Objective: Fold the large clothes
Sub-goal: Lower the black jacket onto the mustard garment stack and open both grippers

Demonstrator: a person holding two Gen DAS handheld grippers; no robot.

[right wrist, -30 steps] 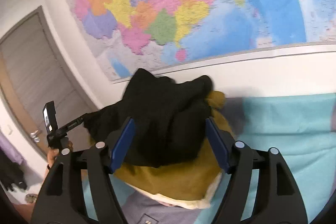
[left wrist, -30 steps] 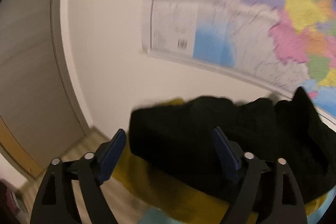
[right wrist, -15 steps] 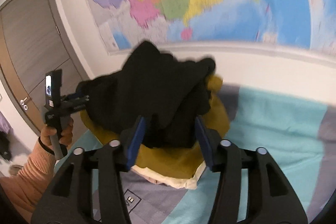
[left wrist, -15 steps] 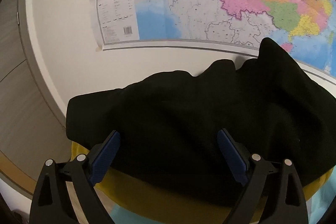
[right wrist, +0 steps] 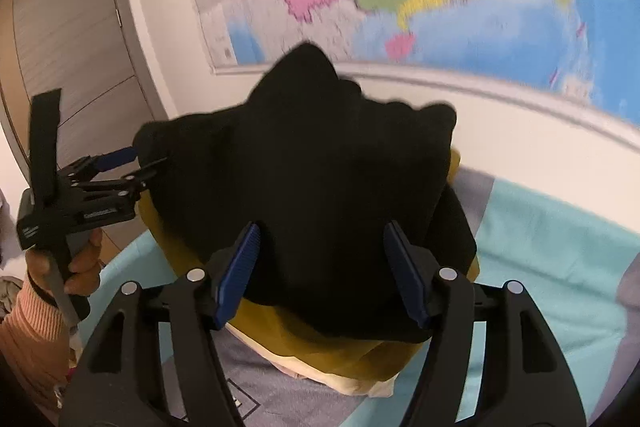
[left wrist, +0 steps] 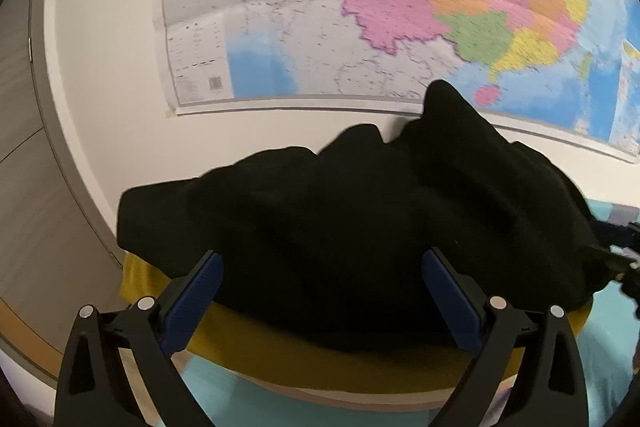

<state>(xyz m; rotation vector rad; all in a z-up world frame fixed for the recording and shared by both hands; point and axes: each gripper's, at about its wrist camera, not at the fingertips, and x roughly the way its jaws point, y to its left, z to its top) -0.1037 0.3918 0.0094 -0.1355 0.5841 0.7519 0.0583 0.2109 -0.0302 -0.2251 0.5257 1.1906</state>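
1. Nearest the left wrist camera, the left gripper [left wrist: 320, 291] stands wide; its jaws have just been opening, and the blue pads flank the near edge of the black garment [left wrist: 360, 227] without pressing it, so nothing is held.
2. In the right wrist view, the right gripper [right wrist: 322, 267] is at a middling spread. Its jaws narrowed a moment ago and have just been opening again; the pads sit either side of the garment's near bulge, seemingly not clamping it.
3. The black garment lies bunched on top of a mustard-yellow garment [right wrist: 340, 347], with a cream piece [right wrist: 320, 375] under that, all on a bed with a teal and grey bedspread [right wrist: 560, 267].
4. A second ago the left camera saw more of the door and the floor; now the black heap fills its lower frame, so this gripper has closed in on the pile from the left side.
5. Judgement: both grippers are lining up a grasp. The garment is still a crumpled mound, so it must be lifted and spread out before any fold is made.
6. Further off, a hand [right wrist: 82, 267] in a peach sleeve carries the left gripper at the pile's left edge.
7. Beyond, a coloured wall map [left wrist: 400, 7] hangs on the white wall, with a grey door [right wrist: 68, 27] to the left.
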